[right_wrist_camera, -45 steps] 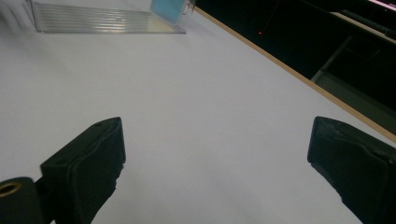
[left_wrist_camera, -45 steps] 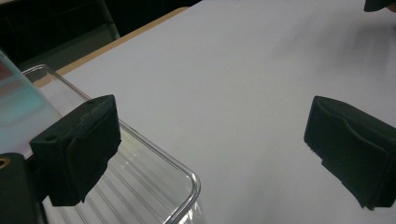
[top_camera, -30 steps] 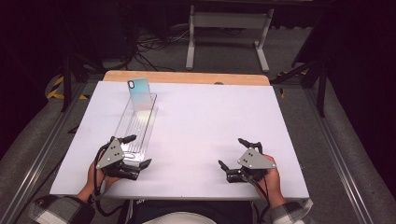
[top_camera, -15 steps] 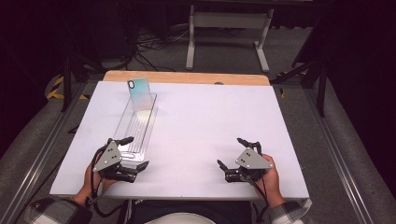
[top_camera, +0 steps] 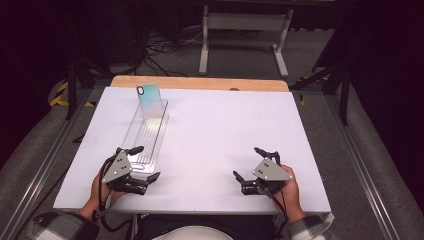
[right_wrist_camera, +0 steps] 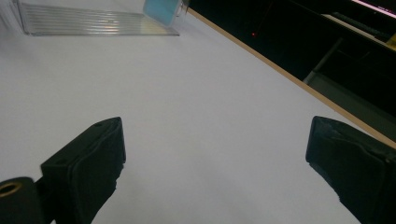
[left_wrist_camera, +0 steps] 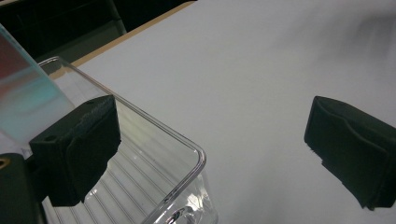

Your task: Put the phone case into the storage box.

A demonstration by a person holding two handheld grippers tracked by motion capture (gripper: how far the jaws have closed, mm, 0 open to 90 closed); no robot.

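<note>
Our left gripper [top_camera: 142, 162] hangs lower left with fingers apart astride the near corner of the clear tray [left_wrist_camera: 154, 154], which holds the upright phone [top_camera: 150, 102] at its far end. We should close squarely on the wall. The right gripper [top_camera: 249, 165] waits spread, lower right of the bench [top_camera: 225, 125].

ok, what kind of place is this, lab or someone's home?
Most likely a lab or data-collection rig, not a home. A bare white table sits between metal rails on a dark carpeted floor, with loose cables behind it. On it, a clear tray holding a phone upright.
</note>
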